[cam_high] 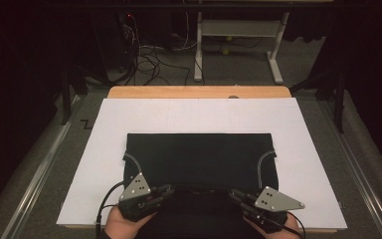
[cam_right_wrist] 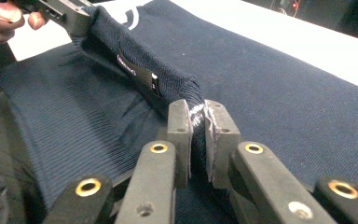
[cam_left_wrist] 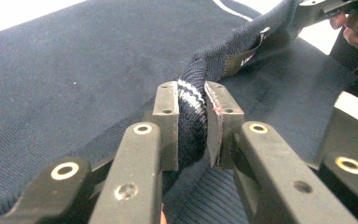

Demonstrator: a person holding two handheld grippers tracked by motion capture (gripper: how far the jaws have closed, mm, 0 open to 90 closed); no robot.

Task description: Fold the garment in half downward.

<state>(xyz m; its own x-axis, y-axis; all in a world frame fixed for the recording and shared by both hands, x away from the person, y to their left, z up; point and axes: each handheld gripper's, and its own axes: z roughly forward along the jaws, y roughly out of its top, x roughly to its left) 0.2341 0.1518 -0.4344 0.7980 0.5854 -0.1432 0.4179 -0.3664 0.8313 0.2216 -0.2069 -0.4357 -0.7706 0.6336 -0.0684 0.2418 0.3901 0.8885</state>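
A dark navy knitted sweater (cam_high: 199,154) lies flat on the white board (cam_high: 104,149), with thin white piping near each side. My left gripper (cam_high: 168,190) pinches the ribbed neck edge (cam_left_wrist: 191,116) at the near left; its pads (cam_left_wrist: 168,121) squeeze the rolled knit with white stripes. My right gripper (cam_high: 233,194) clamps the same edge (cam_right_wrist: 196,114) at the near right, pads (cam_right_wrist: 182,135) tight on the fold. Between the two, the raised collar band with a dark label (cam_right_wrist: 137,72) stretches above the flat cloth. Hands hold both grippers at the table's near edge.
The white board covers a wooden table (cam_high: 199,91). Beyond it stand a white metal frame (cam_high: 238,30) and loose cables (cam_high: 149,59) on grey carpet. Metal rails (cam_high: 45,164) run along both sides of the table.
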